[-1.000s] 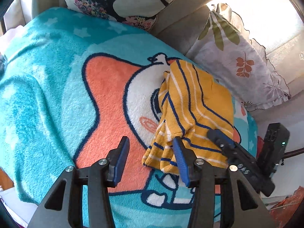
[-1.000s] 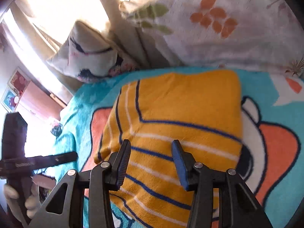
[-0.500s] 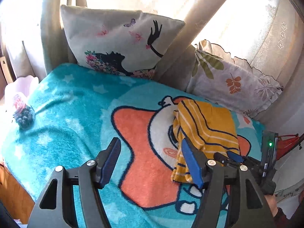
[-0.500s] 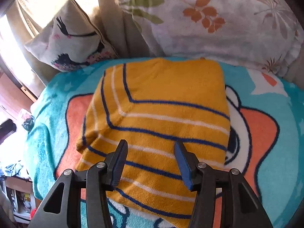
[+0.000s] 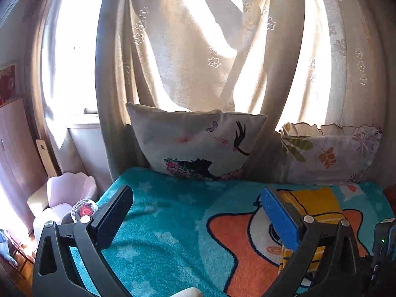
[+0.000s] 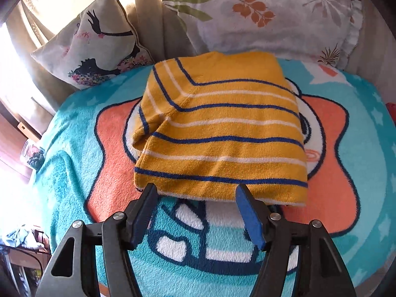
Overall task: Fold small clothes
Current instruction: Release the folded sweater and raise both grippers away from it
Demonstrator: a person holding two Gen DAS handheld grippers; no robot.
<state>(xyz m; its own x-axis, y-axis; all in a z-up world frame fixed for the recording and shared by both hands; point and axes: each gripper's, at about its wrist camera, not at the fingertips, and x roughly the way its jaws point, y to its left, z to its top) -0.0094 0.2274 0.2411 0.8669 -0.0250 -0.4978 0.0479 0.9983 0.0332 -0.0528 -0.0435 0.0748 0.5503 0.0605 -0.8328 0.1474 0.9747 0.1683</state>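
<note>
A folded yellow sweater (image 6: pixel 222 128) with blue and white stripes lies on a teal cartoon blanket (image 6: pixel 74 153). My right gripper (image 6: pixel 195 193) is open and empty, just short of the sweater's near hem. In the left wrist view the sweater (image 5: pixel 314 203) shows at the right, partly hidden behind one finger. My left gripper (image 5: pixel 195 200) is open and empty, raised well back from the blanket (image 5: pixel 168 235) and apart from the sweater.
Two pillows stand at the back: a silhouette pillow (image 5: pixel 198 143) and a leaf-print pillow (image 5: pixel 331 153), with curtains (image 5: pixel 210 49) behind. A pink chair (image 5: pixel 66 193) and a jar (image 5: pixel 84 210) sit off the left edge. The right gripper's body (image 5: pixel 383 242) shows at the right.
Both grippers have pulled back from the sweater. The left one has risen and tilted up, so it now sees the curtains. Both have opened wider. The sweater lies still.
</note>
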